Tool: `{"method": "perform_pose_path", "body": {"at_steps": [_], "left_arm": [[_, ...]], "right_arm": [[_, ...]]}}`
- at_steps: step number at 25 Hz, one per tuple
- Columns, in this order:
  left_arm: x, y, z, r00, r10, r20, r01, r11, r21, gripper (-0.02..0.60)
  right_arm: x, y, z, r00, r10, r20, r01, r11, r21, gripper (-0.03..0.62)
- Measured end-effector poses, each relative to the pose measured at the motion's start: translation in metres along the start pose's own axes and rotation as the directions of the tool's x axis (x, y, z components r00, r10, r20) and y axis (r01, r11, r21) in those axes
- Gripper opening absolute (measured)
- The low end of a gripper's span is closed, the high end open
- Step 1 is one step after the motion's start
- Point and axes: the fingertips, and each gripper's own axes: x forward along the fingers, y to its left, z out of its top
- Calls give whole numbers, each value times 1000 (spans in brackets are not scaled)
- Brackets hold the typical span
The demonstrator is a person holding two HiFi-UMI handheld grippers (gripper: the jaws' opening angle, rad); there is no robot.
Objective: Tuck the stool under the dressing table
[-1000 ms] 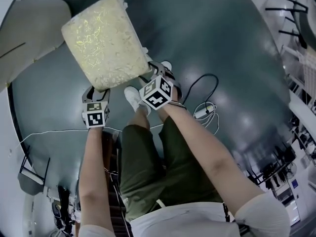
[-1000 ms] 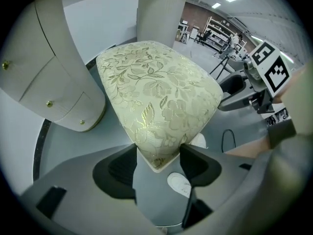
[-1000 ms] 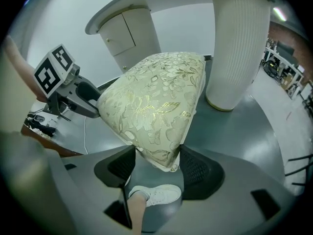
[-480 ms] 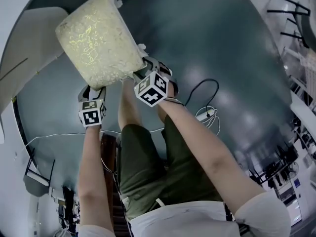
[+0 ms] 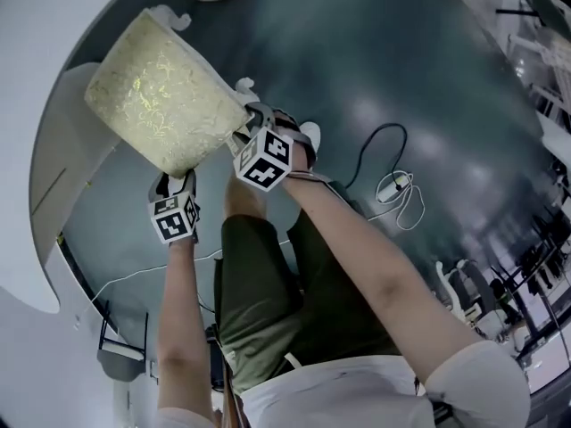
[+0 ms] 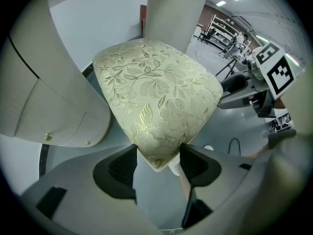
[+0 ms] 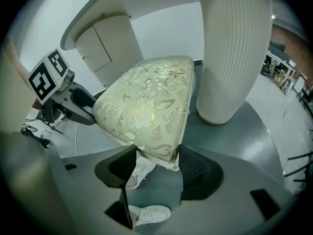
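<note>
Head view shows one stool [image 5: 161, 105]: a rectangular cushion of cream-gold floral brocade with two curled white legs showing, above the glossy dark floor [image 5: 401, 61], just beside the curved white dressing table [image 5: 45, 176]. Two grippers pinch its near corners. The left gripper [image 5: 174, 181] is clamped on one, and the right gripper [image 5: 243, 134] has its jaws closing on the other.

I log the stool [image 5: 161, 92] as a squarish seat in cream fabric with a gold floral pattern, on white scrolled legs [image 5: 169, 16]. It sits just beside the curved edge of the white dressing table [image 5: 49, 185], near its ribbed pedestal [image 7: 234, 53]. The seat is wholly uncovered.
</note>
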Motion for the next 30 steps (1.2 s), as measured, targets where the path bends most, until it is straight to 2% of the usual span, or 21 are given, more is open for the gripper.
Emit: {"method": "perform_pose_path", "body": {"at_steps": [5, 11, 17, 24, 30], "left_arm": [[-1, 21, 32, 1000, 5, -24, -5, 1000, 7, 275], [8, 29, 48, 999, 34, -31, -34, 999, -1, 276], [1, 49, 89, 998, 58, -11, -58, 998, 3, 278], [10, 53, 98, 996, 90, 18, -90, 996, 0, 281], [11, 64, 128, 990, 122, 66, -123, 992, 14, 281]], "right_arm": [[6, -18, 30, 1000, -16, 16, 15, 997, 74, 279], [14, -32, 46, 997, -59, 45, 54, 991, 120, 272], [13, -55, 86, 993, -89, 81, 75, 983, 167, 270], [22, -65, 90, 989, -119, 91, 101, 979, 177, 270], [24, -84, 114, 982, -144, 125, 119, 975, 190, 268]]}}
